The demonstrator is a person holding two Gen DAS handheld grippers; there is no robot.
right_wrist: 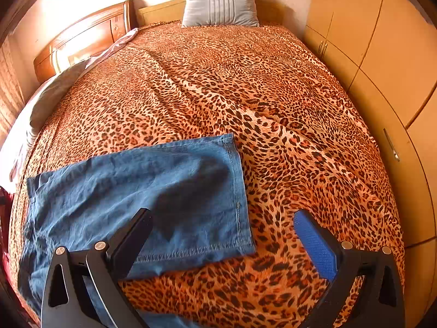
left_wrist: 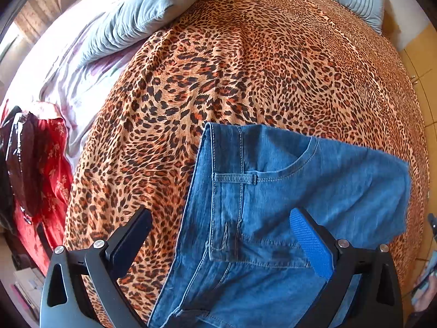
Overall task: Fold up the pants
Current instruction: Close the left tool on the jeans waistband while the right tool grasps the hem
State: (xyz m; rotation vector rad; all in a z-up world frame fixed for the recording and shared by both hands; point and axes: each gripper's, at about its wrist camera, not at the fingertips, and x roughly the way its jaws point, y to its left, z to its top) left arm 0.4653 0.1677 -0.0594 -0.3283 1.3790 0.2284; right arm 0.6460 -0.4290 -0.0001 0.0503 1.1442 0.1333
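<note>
A: Both tongs, the left gripper (left_wrist: 220, 225) and the right gripper (right_wrist: 222, 227), are wide open and hold nothing.

B: And the blue jeans (left_wrist: 273, 191)?

A: Folded, flat on the near part of the leopard bedspread (right_wrist: 245, 82); striped pillow (right_wrist: 220, 2) far.

Blue jeans (left_wrist: 273, 191) lie flat on the bed, folded over w/ waistband, belt loop & pocket up top; leg end (right_wrist: 191, 191) lies flat, hem stitched.
</note>
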